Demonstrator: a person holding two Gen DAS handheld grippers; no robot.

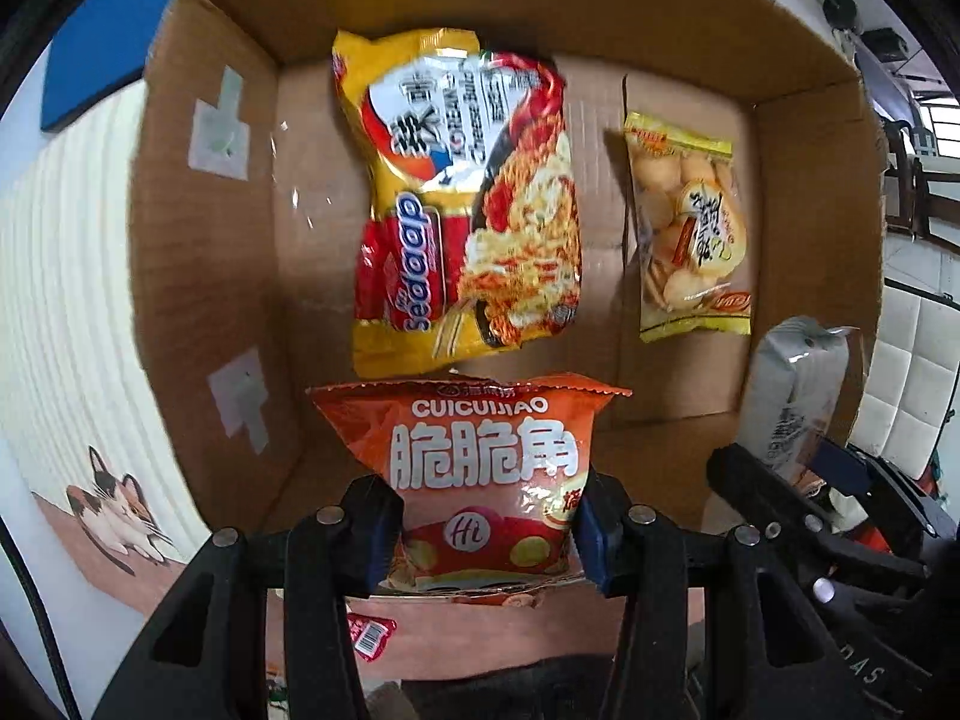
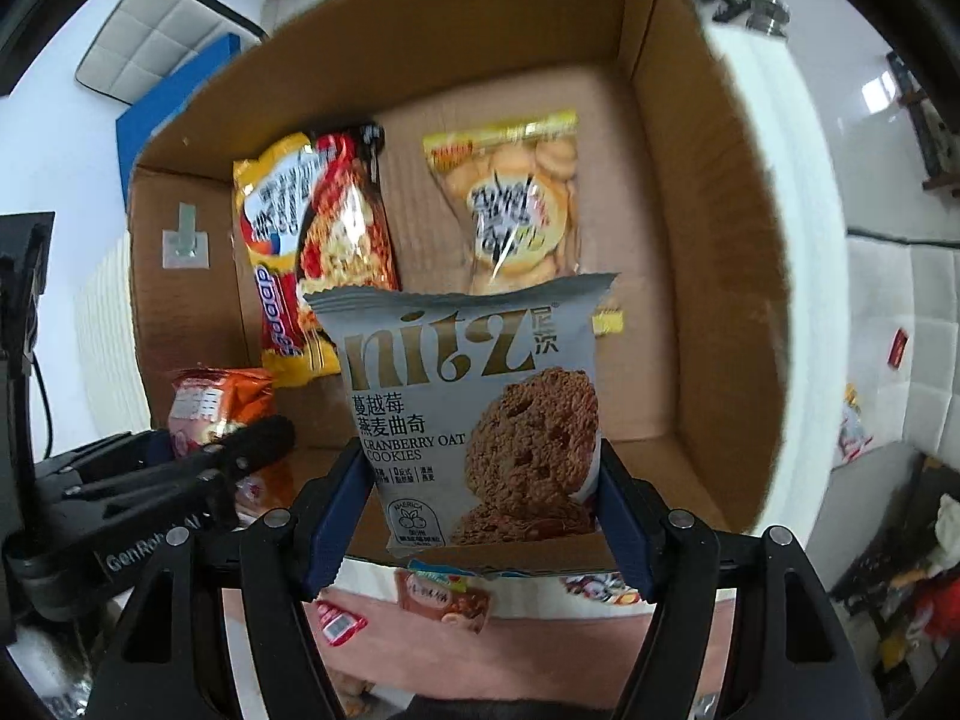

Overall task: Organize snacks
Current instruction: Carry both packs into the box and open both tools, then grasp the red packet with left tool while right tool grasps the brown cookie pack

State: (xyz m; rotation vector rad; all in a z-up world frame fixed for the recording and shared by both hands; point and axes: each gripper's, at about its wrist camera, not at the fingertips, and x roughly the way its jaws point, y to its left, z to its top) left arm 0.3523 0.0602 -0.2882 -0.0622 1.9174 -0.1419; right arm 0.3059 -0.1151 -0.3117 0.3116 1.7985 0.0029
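Orange chip bag [image 1: 486, 480] and grey cookie bag [image 2: 474, 414] upright above box [image 1: 198, 252].

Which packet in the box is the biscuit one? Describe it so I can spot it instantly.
Look inside the open cardboard box. Two packets lie flat on its floor: the big yellow-red noodle bag and, beside it nearer the right wall, the biscuit packet. It is smaller, with a clear window showing round pale biscuits and yellow ends.

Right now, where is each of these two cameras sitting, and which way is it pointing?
Left wrist: on the left gripper, looking down into the box; its fingers clamp the orange bag; the right gripper shows alongside.
Right wrist: on the right gripper, looking down into the same box; the cookie bag sits between its fingers.
Shared: box, noodle pack, biscuit bag, both held bags.
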